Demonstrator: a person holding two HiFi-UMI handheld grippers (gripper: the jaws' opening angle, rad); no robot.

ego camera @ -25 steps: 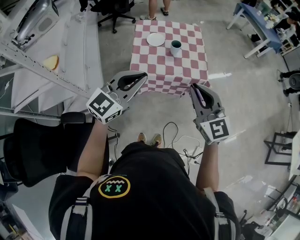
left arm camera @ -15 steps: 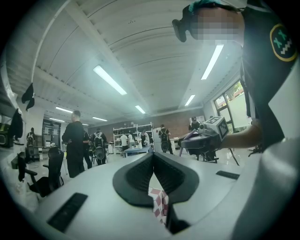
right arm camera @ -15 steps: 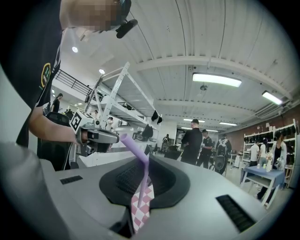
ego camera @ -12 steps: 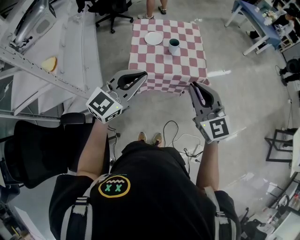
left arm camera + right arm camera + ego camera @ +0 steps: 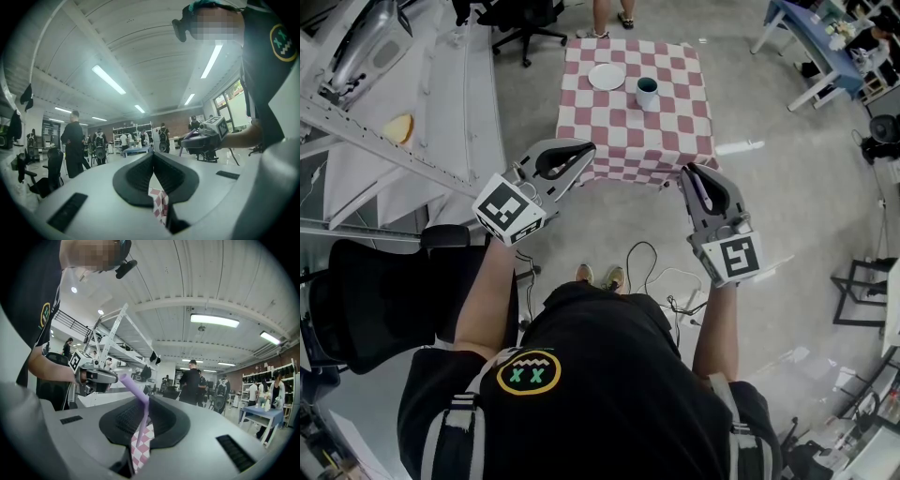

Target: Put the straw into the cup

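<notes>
The cup point(image 5: 648, 93), white outside and dark inside, stands on a red-and-white checkered table point(image 5: 633, 136) some way ahead of me, next to a white plate point(image 5: 607, 76). My right gripper point(image 5: 688, 174) is held in the air short of the table's near edge, shut on a purple straw point(image 5: 700, 193). In the right gripper view the straw point(image 5: 135, 389) sticks up bent between the closed jaws of the gripper point(image 5: 147, 404). My left gripper point(image 5: 587, 150) hovers at the same height, shut on nothing; its jaws point(image 5: 153, 156) meet with no gap.
A black office chair point(image 5: 375, 300) is at my left, with a metal rack point(image 5: 384, 122) beyond it. Cables point(image 5: 652, 272) lie on the floor by my feet. A person point(image 5: 614, 14) stands behind the table. A blue table point(image 5: 820, 42) is at far right.
Both grippers keep the same pose and grip. The table sits slightly higher in the head view than a second ago.
</notes>
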